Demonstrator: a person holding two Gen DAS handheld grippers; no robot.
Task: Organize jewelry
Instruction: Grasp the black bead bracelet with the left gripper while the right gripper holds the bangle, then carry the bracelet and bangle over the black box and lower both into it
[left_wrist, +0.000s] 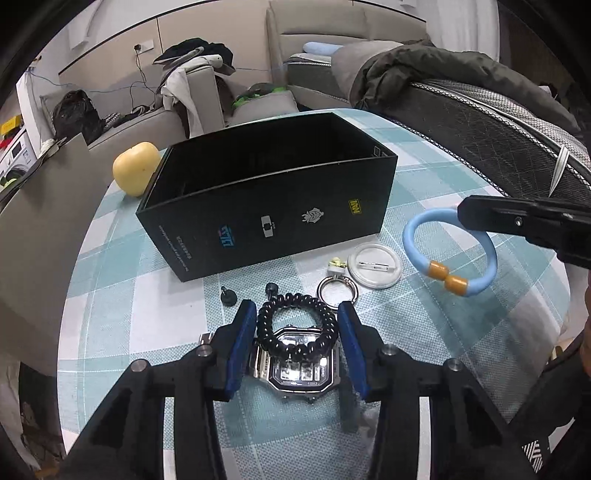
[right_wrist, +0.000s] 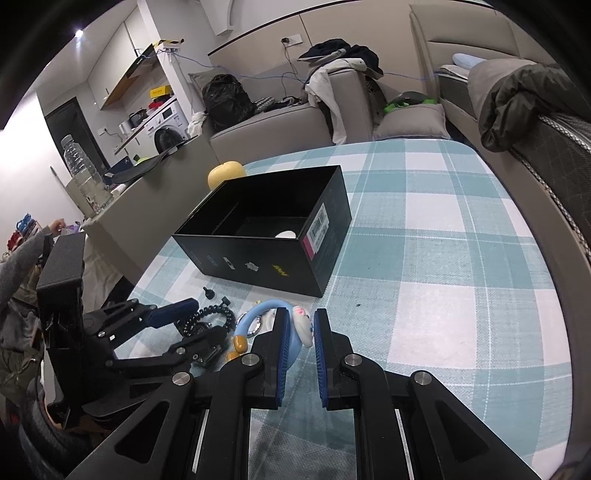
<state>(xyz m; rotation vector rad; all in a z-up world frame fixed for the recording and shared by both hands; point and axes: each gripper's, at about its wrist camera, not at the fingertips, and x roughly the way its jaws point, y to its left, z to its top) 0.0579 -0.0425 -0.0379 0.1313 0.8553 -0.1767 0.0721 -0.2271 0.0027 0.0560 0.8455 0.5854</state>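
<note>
An open black box (left_wrist: 266, 206) stands on the checked tablecloth; it also shows in the right wrist view (right_wrist: 266, 236), with a white round thing inside. My left gripper (left_wrist: 297, 314) is open, its blue pads either side of a black bead bracelet (left_wrist: 295, 328) that lies on a silver digital watch (left_wrist: 299, 369). My right gripper (right_wrist: 299, 321) is open around the light blue bracelet (right_wrist: 295, 343) with orange beads (left_wrist: 448, 277); the bracelet's white charm sits between the pads. In the left wrist view the right gripper's finger (left_wrist: 517, 221) covers the bracelet's far side.
A silver ring (left_wrist: 338, 290), a clear round badge (left_wrist: 375, 267) and two small black pegs (left_wrist: 227, 295) lie in front of the box. A yellow apple (left_wrist: 135, 168) sits behind the box's left corner. A grey panel (left_wrist: 44, 221) stands left; a chair back (left_wrist: 498, 140) right.
</note>
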